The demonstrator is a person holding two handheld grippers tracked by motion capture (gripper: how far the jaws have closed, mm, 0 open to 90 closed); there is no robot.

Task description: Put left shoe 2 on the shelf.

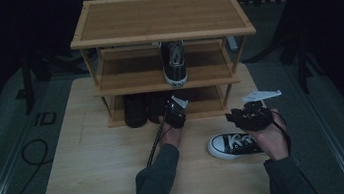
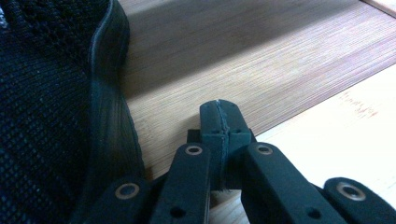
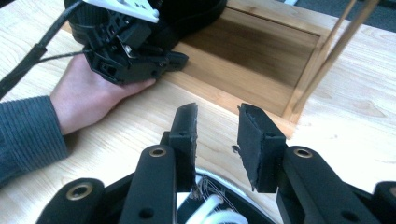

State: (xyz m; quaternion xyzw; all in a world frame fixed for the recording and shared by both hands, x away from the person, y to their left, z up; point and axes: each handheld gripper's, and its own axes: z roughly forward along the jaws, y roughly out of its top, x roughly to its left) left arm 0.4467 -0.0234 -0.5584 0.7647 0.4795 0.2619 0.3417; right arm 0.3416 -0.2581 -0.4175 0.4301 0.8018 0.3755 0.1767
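Note:
A three-tier bamboo shoe rack (image 1: 159, 18) stands at the back of the table. Two black shoes (image 1: 135, 111) sit on its bottom shelf; one fills the left side as black mesh (image 2: 42, 107) in the left gripper view. My left gripper (image 1: 174, 112) rests at the bottom shelf's front edge beside that shoe, jaws shut with nothing between them (image 2: 219, 121). A black-and-white sneaker (image 1: 232, 145) lies on the table at the right. My right gripper (image 1: 233, 116) hovers just over it, open (image 3: 217, 123), with the sneaker's laces and rim (image 3: 210, 210) below the jaws.
Another black-and-white sneaker (image 1: 174, 62) stands on the middle shelf, toe toward me. The rack's top shelf is bare. Thin rack posts (image 3: 322, 60) rise at the bottom shelf's right corner. A cable (image 1: 153, 145) trails from the left gripper over the table.

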